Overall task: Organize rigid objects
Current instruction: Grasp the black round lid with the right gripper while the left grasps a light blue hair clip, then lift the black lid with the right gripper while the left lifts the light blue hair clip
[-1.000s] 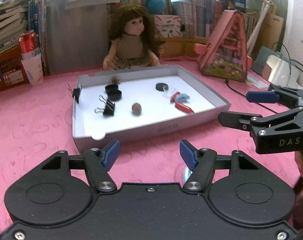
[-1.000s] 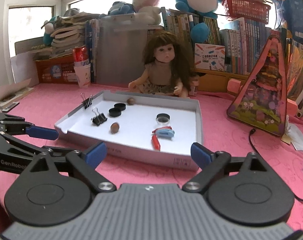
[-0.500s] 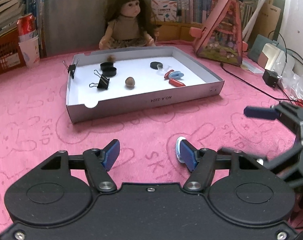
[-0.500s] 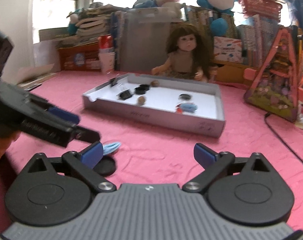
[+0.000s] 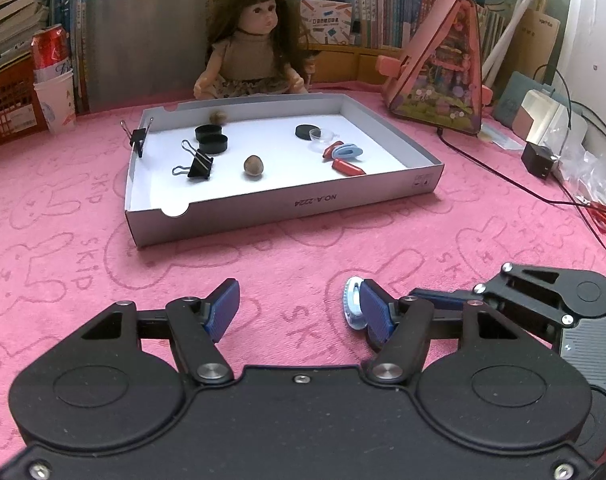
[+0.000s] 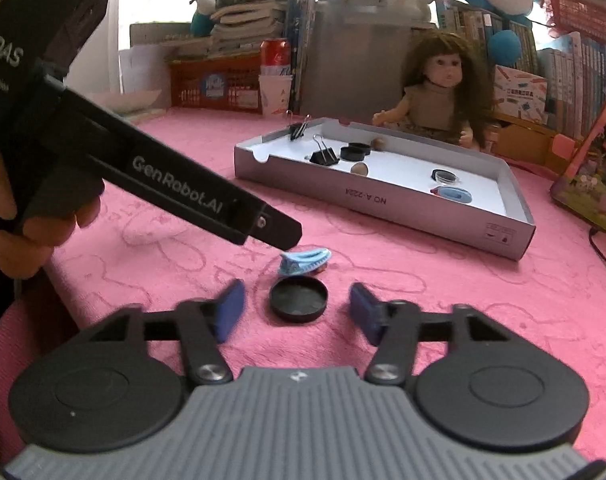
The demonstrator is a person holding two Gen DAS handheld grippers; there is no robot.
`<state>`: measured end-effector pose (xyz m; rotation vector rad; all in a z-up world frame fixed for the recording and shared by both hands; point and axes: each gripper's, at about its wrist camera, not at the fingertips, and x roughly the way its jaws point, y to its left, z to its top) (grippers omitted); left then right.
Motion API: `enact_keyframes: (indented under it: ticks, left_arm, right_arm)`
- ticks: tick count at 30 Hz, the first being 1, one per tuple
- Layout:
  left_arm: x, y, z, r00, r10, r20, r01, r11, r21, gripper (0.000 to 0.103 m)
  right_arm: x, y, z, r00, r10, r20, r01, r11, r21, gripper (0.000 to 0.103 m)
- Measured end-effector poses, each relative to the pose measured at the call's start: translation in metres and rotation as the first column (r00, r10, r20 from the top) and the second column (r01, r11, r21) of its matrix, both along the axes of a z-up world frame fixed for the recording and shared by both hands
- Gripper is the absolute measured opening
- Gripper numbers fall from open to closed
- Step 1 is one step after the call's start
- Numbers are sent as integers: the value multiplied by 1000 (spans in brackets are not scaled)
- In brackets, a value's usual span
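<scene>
My right gripper (image 6: 297, 312) sits low over the pink cloth (image 6: 423, 280), jaws just been closing in, black round lid (image 6: 299, 298) lying flat between them; pads not touching it yet, gaps both sides. Light blue hair clip (image 6: 305, 261) lies just beyond the lid, near the left tool's tip. My left gripper (image 5: 299, 312) is spread, nothing held; in its own view the clip (image 5: 351, 306) stands right against the outer face of its right finger. Grey tray (image 5: 283, 206) farther off holds two binder clips, black caps, nuts, a blue clip and red pieces. Doll (image 5: 255, 48) sits behind the tray.
</scene>
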<state>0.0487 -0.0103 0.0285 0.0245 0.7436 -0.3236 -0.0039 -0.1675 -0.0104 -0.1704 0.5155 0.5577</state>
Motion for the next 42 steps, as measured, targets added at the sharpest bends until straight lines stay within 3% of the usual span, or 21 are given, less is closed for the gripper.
enact_keyframes:
  ticks: [1, 10, 17, 20, 29, 42]
  left_arm:
    - [0, 0, 0, 1000, 1, 0, -1, 1000, -1, 64]
    - [-3, -3, 1, 1000, -20, -1, 20, 999, -30, 64]
    - [-5, -16, -8, 999, -52, 1, 52, 999, -16, 49]
    - [-3, -22, -13, 998, -67, -12, 66, 998, -18, 46]
    - [-8, -36, -20, 996, -72, 58, 68, 995, 69, 38]
    - [-11, -37, -25, 992, -71, 100, 61, 993, 96, 32]
  right_arm:
    - [0, -1, 0, 1000, -12, 2, 12, 1000, 5, 37]
    - [2, -26, 5, 986, -159, 41, 160, 987, -9, 37]
    - [11, -50, 6, 959, -282, -1, 282, 959, 33, 37]
    - [11, -49, 4, 960, -281, 2, 281, 959, 32, 37]
    - [13, -39, 5, 963, -269, 7, 269, 963, 18, 37]
    - [16, -27, 7, 970, -243, 6, 243, 970, 18, 37]
